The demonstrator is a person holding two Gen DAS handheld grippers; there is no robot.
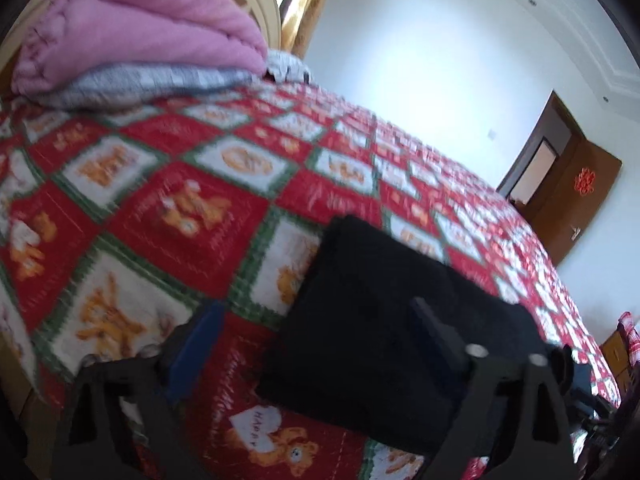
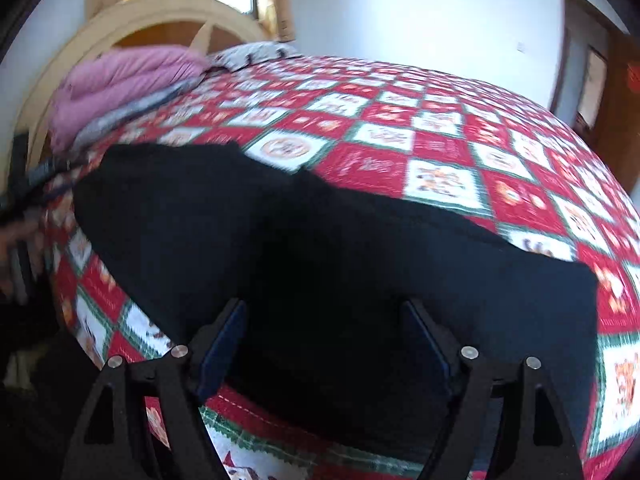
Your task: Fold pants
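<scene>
Black pants (image 1: 372,308) lie folded flat on a bed with a red, white and green bear-patterned quilt (image 1: 192,208). In the left wrist view my left gripper (image 1: 316,320) is open, its right finger over the pants' near edge and its left finger over bare quilt. In the right wrist view the pants (image 2: 320,240) spread wide across the bed. My right gripper (image 2: 324,320) is open just above them, both fingers over the black cloth. Neither gripper holds anything.
A folded pink blanket (image 1: 136,32) on grey bedding (image 1: 152,84) sits by the cream headboard (image 2: 160,16). A brown door (image 1: 568,196) stands in the white wall beyond the bed. The quilt (image 2: 440,136) stretches past the pants.
</scene>
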